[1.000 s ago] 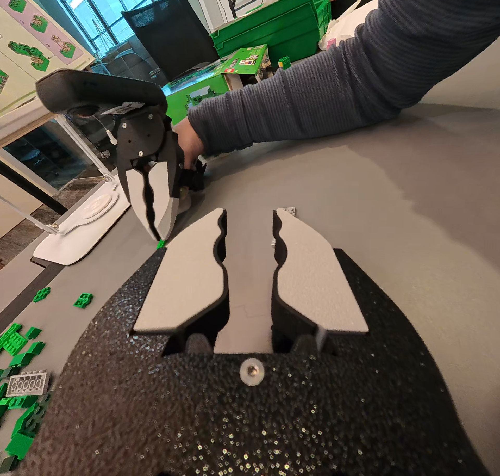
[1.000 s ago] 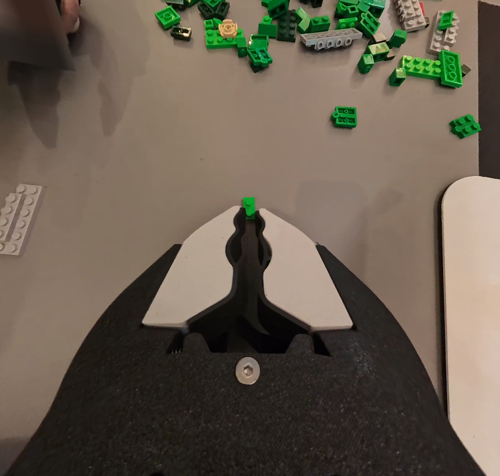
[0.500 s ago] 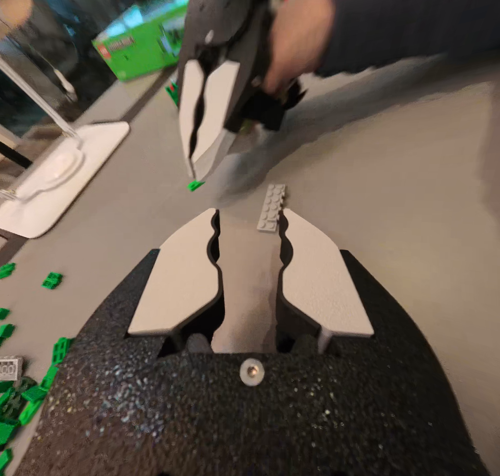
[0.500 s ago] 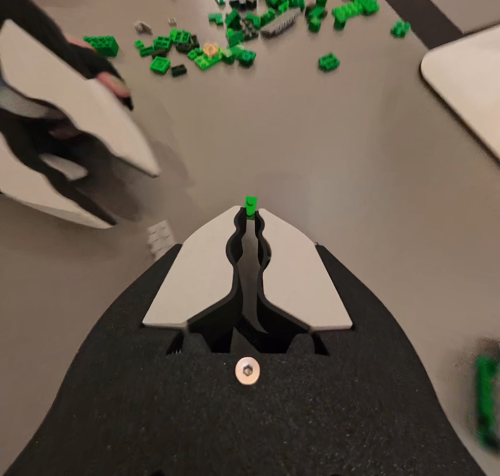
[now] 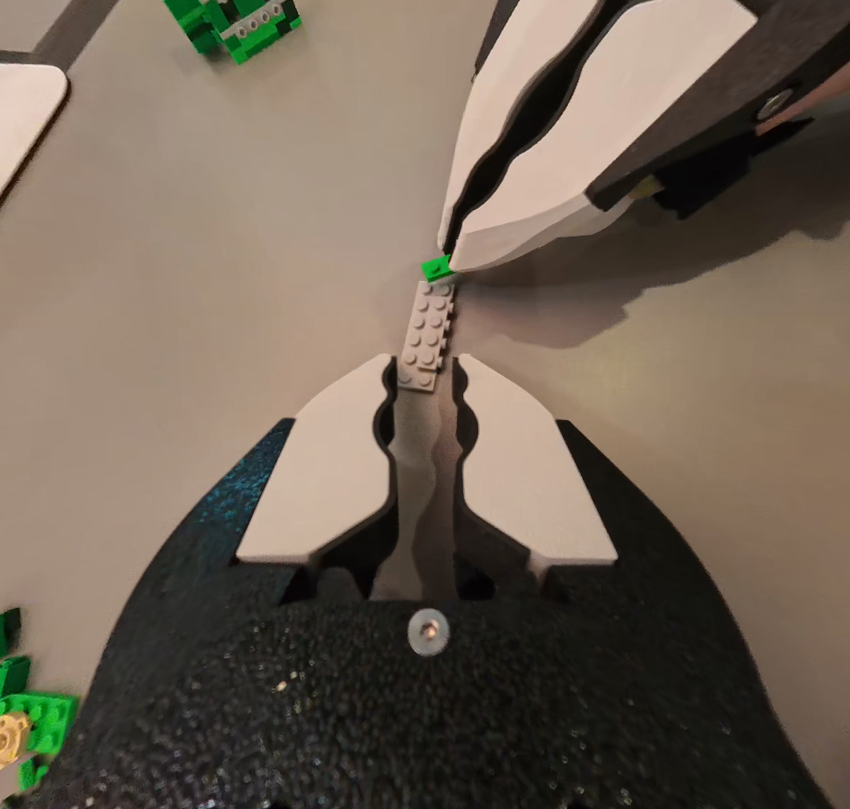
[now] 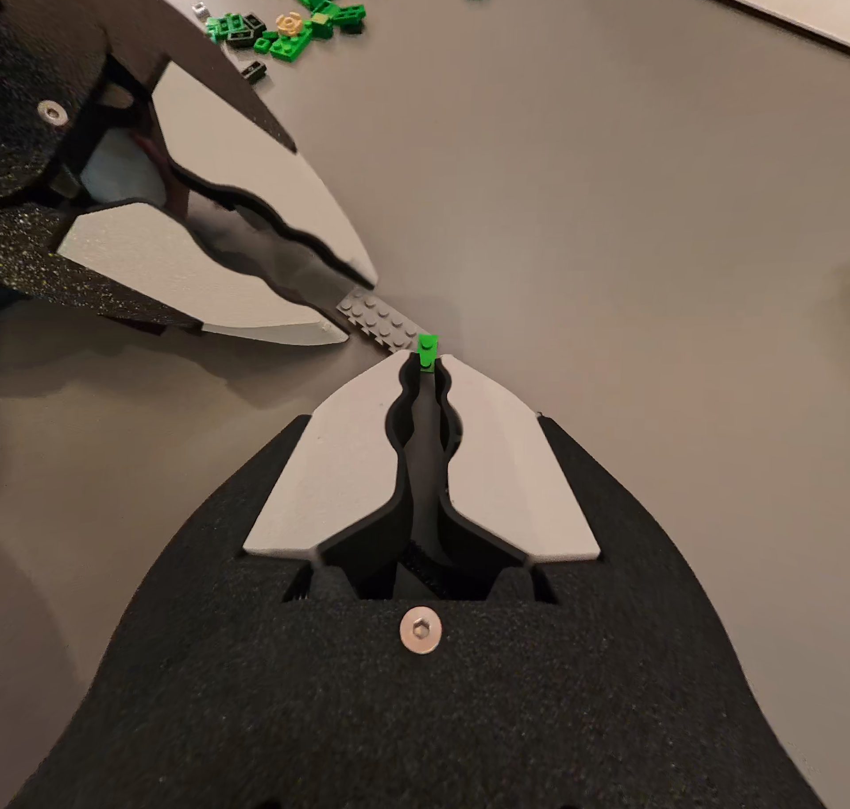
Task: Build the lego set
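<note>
A plain grey table (image 5: 184,244) was shown as the work surface, with a white rounded board (image 5: 23,115) lying at its edge. On the far part of the table a partly built green and grey block model (image 5: 230,5) was seen standing. A loose heap of green bricks (image 6: 299,18) with one tan round piece was spread well apart from the grippers.

The left gripper (image 5: 425,363) was held low and pointed forward along the table, its fingers parted and nothing clamped between them. The near end of a grey studded plate (image 5: 427,336), lying flat on the table, was framed between the two fingertips; whether the tips touched it could not be told.

The right gripper (image 6: 427,359) was brought in from the opposite side, tilted downward, with its tips aimed at the far end of the same plate. Its fingers were drawn nearly together and were clenched on a small green piece (image 6: 427,350), which was gripped at the very tips and projected beyond them. In the left wrist view the green piece was seen just beside the far end of the plate; contact between the two could not be made out.

No containers were shown; all the bricks were lying loose on the table.
</note>
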### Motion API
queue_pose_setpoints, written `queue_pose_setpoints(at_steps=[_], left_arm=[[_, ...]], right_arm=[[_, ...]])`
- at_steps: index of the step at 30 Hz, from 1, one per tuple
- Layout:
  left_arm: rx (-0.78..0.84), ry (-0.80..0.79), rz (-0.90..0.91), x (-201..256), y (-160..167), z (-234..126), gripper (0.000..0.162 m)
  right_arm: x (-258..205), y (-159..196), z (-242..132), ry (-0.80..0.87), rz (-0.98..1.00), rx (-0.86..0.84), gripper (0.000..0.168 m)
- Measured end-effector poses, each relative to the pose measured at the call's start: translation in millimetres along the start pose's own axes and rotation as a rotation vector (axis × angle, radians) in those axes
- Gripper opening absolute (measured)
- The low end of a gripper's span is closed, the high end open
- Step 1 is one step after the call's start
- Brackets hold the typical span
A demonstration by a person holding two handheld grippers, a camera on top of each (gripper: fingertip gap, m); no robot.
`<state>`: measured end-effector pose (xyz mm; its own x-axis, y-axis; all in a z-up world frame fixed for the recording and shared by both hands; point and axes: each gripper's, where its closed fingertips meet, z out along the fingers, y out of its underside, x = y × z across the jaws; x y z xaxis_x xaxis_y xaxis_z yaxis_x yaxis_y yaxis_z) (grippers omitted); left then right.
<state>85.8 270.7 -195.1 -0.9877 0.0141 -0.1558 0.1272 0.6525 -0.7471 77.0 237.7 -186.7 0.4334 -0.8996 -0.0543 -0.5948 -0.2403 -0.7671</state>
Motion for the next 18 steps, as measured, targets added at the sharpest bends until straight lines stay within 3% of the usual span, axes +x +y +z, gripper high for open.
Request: queue_pose_setpoints(at_steps=[9,18], left_arm=[[-0.037,-0.052,-0.016,1.9,-1.0,2.1,0.009],[-0.037,-0.085,-0.051,1.2,-1.7,3.1,0.009]], right_arm=[[2.0,-4.0,-1.1,0.073,0.026,0.004,0.006],[5.3,2.2,5.6,0.098,0.077,-0.04,0.006]])
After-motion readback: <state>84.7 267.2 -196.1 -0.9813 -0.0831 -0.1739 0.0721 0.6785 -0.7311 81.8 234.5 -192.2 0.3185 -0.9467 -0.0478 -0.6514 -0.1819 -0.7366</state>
